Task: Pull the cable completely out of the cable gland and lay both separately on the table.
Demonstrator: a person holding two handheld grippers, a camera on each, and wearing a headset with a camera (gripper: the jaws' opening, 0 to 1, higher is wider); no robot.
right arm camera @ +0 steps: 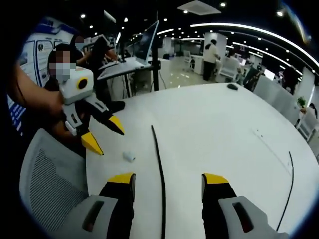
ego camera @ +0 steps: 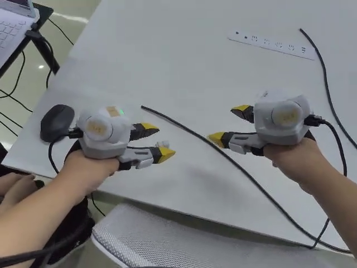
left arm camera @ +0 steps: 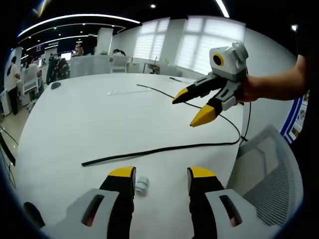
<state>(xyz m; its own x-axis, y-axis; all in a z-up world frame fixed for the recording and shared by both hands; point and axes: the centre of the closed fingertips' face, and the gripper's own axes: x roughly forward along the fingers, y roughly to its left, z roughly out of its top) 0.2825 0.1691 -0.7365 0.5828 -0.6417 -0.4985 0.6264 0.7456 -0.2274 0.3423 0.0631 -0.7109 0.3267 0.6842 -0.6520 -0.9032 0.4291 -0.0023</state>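
Cable (left arm camera: 149,151) lies loose on table (ego camera: 184,61) | gland (left arm camera: 142,186) sits apart from it, just ahead of left gripper (left arm camera: 162,173) | left gripper and right gripper (ego camera: 227,123) both spread wide, empty | seemingly finishing: back off gently, nudging neither piece

White table (ego camera: 184,61), mesh chair (ego camera: 145,240), bright windows (left arm camera: 209,35).

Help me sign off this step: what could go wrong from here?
1. The small cable gland lies just ahead of the open left gripper, near the table edge; a nudge might roll it off.
2. The cable runs over that edge beside the open right gripper; a snag could drag it onto the gland.
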